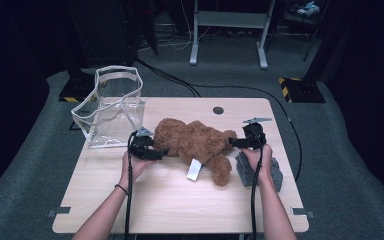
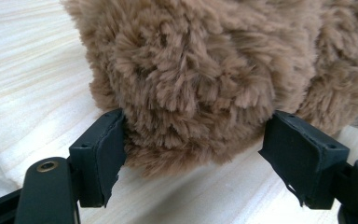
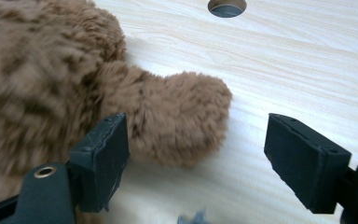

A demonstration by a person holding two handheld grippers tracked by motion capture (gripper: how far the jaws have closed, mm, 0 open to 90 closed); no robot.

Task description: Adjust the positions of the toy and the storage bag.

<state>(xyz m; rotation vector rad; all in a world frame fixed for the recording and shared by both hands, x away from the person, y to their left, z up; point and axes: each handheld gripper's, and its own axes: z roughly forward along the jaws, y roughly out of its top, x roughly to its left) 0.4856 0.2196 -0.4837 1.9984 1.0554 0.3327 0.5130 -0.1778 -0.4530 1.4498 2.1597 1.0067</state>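
A brown plush bear (image 1: 195, 142) lies on its side in the middle of the wooden table (image 1: 180, 210), with a white tag (image 1: 194, 170) at its lower edge. My left gripper (image 1: 162, 152) is at the bear's left end. In the left gripper view the open jaws (image 2: 196, 140) straddle a furry bulge (image 2: 205, 70), the pads just meeting the fur. My right gripper (image 1: 232, 142) is at the bear's right end. In the right gripper view it (image 3: 196, 140) stands open around a plush limb (image 3: 177, 121), which lies against the left jaw and well clear of the right one.
A clear plastic bag (image 1: 112, 107) with white trim stands open at the table's back left. A grey rock-like lump (image 1: 277, 175) lies under the right hand near the right edge. A round cable hole (image 1: 218, 110) is at the back of the table.
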